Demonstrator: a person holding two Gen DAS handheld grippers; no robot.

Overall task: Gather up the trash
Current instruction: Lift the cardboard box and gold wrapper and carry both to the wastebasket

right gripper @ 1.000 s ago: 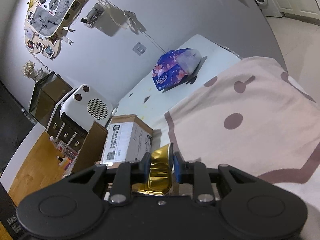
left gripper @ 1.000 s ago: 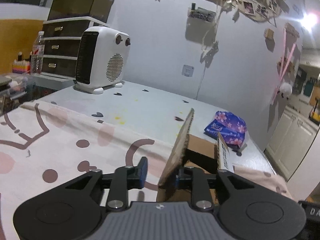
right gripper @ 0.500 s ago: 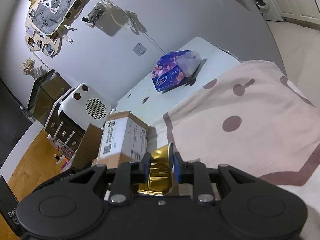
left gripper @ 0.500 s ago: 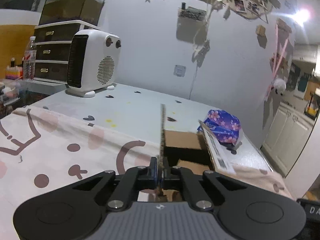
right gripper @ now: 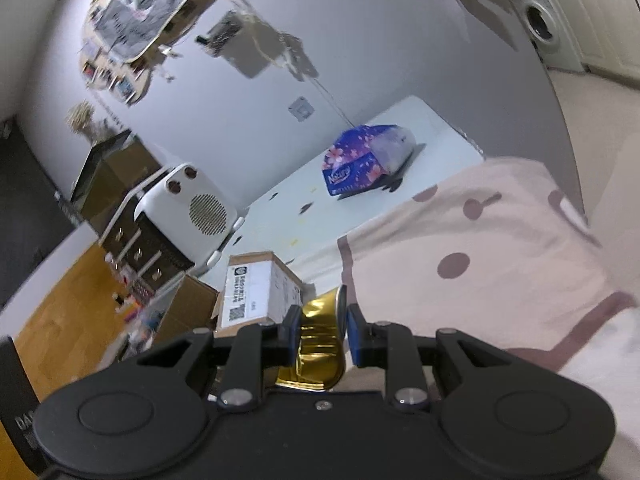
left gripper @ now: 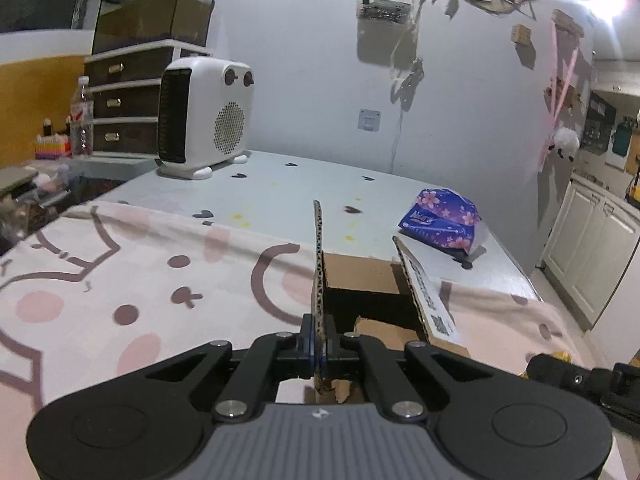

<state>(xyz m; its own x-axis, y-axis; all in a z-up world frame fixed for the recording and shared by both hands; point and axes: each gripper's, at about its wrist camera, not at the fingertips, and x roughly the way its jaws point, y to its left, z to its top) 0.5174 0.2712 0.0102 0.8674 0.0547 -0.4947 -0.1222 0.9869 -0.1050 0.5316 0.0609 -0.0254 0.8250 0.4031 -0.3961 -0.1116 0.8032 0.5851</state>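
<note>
Left gripper (left gripper: 319, 332) clamped on the near-left flap of the open cardboard box (left gripper: 360, 280), right gripper (right gripper: 323, 322) gripping the crushed gold can (right gripper: 320, 344) right of the box, deposit pending

Brown cardboard box (left gripper: 362, 280) with raised flaps blocks centre ahead. White fan heater (left gripper: 202, 118) far left, purple floral tissue pack (left gripper: 442, 220) far right. Between them, pale blue tabletop (left gripper: 272, 196) open; pink patterned cloth (left gripper: 120, 280) left clear.
</note>
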